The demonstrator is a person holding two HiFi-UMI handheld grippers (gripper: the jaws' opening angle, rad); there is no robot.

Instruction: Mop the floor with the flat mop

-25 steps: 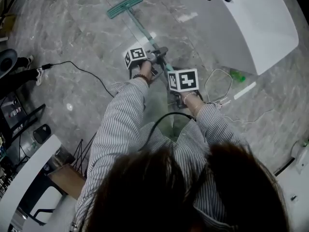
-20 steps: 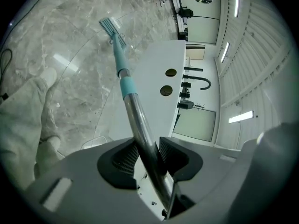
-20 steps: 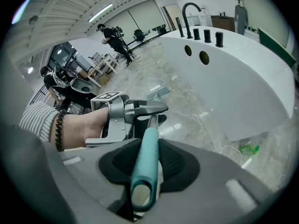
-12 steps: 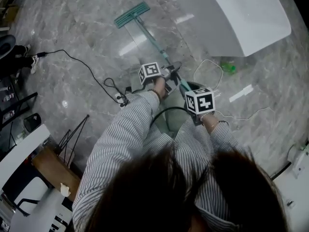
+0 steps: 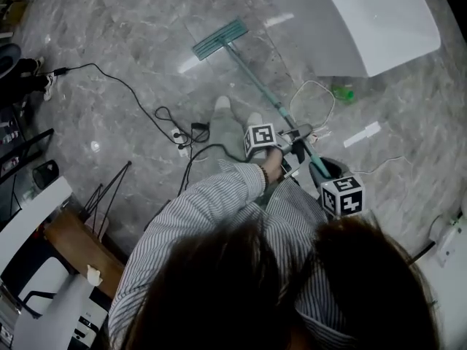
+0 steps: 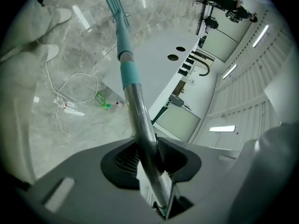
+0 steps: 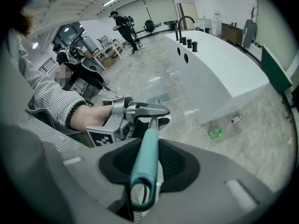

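The flat mop's teal head (image 5: 219, 38) lies on the grey marble floor, and its pole (image 5: 259, 80) slants down-right to my hands. My left gripper (image 5: 290, 134) grips the metal pole (image 6: 136, 111) partway up; its jaws have just been closing, with the pole between the pads. The mop head (image 6: 114, 3) shows far off along the pole in that view. My right gripper (image 5: 323, 172) is shut on the teal handle end (image 7: 145, 148), just behind the left gripper (image 7: 140, 110).
A white curved counter (image 5: 372, 20) stands at the upper right, with a green bottle (image 5: 341, 92) and a white cable loop (image 5: 314, 97) at its foot. A black cable (image 5: 131, 93) and power strip (image 5: 182, 148) lie left of my feet (image 5: 222, 108). Desks stand at the lower left (image 5: 29, 224).
Both grippers have drawn back toward the lower right with the pole. The mop head has slid along the floor after them, to the right and nearer.
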